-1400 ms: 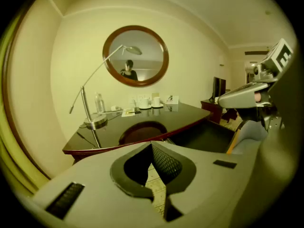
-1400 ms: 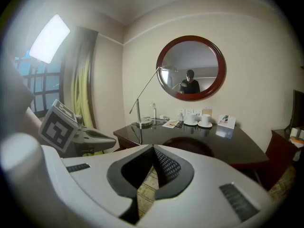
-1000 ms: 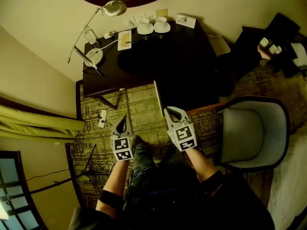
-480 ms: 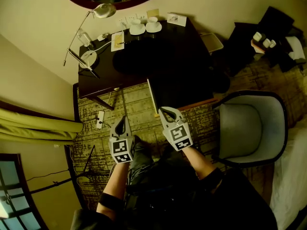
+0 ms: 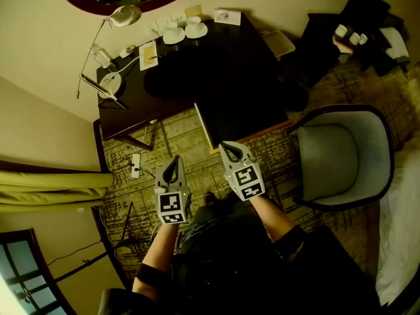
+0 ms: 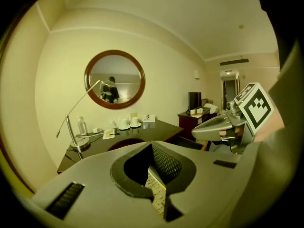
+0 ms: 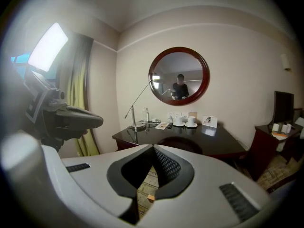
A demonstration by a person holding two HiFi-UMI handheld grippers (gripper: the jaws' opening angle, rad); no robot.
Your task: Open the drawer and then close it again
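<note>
Patterned carpet (image 5: 177, 133) below dark desk (image 5: 216, 51) — drawer (image 5: 243, 113) seems pulled out; left gripper (image 5: 173, 160), right gripper (image 5: 229, 147) clenched, empty

The left hand-held gripper (image 5: 174, 163) and right hand-held gripper (image 5: 227, 151) are pale grey shells tapering to a point at 12 o'clock, each with a cube (image 5: 172, 207) of black-and-white square markers at its 6 o'clock end. Their dark pads (image 6: 166, 164) carry a fine cross-hatch, and ribbed slots (image 6: 66, 199) mark the shells. The person wears dark clothes (image 5: 223, 261) with dark sleeves (image 5: 152, 274) that leave the forearms bare.
</note>
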